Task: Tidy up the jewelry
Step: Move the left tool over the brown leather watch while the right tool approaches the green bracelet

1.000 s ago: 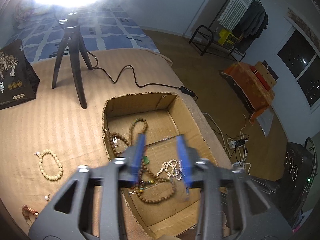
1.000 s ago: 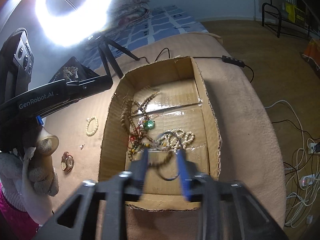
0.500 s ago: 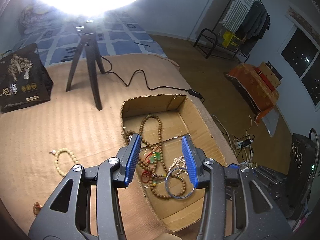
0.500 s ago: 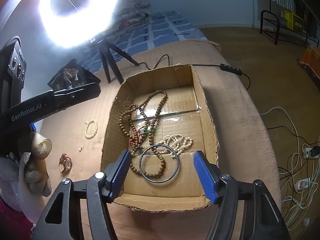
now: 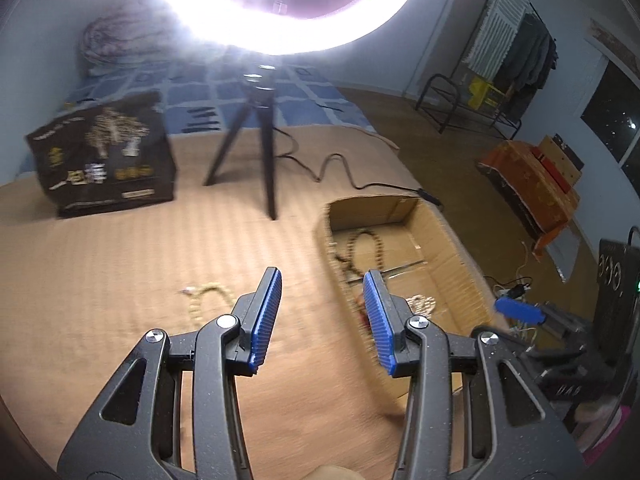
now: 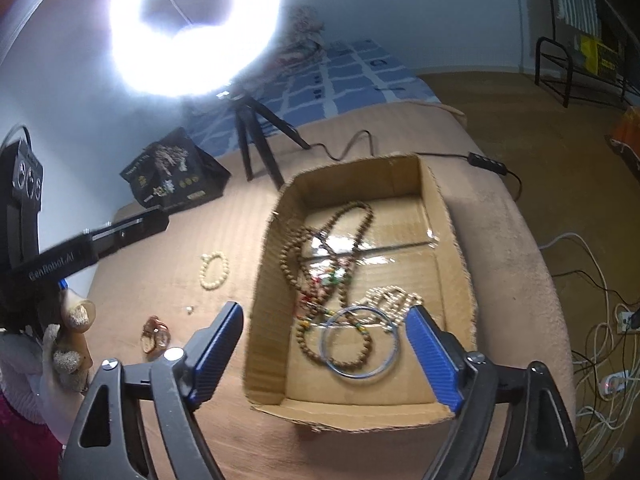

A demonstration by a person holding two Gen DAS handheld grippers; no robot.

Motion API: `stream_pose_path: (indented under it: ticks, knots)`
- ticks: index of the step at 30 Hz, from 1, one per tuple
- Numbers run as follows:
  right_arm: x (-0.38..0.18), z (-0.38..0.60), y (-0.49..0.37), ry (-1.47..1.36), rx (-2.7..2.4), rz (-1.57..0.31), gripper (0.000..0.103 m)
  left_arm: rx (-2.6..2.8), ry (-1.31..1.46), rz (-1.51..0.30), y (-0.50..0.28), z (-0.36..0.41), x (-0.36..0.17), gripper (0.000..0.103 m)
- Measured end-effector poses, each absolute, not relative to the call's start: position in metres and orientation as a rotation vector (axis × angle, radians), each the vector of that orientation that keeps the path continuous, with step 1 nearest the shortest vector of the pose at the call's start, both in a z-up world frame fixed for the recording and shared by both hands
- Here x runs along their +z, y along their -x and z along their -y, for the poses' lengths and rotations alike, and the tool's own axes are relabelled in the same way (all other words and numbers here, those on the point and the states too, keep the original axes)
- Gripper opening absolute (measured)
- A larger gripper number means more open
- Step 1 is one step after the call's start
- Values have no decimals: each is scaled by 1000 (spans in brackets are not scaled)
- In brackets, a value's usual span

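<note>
The right hand-held gripper (image 6: 324,344) is opening wide and empty above the bangle (image 6: 362,342) in the cardboard box (image 6: 456,240). The left hand-held gripper (image 5: 322,312), half open and empty, should drop squarely over the cream bead bracelet (image 6: 215,270) near the bed's (image 5: 100,280) middle.

- One cardboard box (image 6: 452,216)
- One metal bangle (image 6: 362,342)
- One cream bead bracelet (image 6: 215,270)
- One black bag (image 6: 176,174)
- One ring light (image 6: 196,28)
- Two grippers: left gripper (image 5: 320,312), right gripper (image 6: 326,350)

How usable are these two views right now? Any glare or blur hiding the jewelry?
Left wrist view: the ring light blows out the top, and motion blur smears the cream bracelet and the box. Right wrist view: sharper; glare sits top left, and the bangle and wooden beads read clearly, with a small sheen on the tape.
</note>
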State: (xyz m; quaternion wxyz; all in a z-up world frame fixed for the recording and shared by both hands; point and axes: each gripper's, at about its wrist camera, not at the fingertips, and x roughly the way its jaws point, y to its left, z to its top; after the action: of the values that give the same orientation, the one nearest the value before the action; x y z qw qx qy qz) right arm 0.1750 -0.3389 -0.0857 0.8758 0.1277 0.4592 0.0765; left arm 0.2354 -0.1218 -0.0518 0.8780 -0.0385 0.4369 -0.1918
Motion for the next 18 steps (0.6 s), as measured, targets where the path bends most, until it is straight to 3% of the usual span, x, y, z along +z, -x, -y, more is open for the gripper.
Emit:
stream_pose_path:
  ticks: [18]
  knots:
    - [-78, 265, -196, -252, 286, -940, 88, -254, 112, -957, -205, -3, -67, 43]
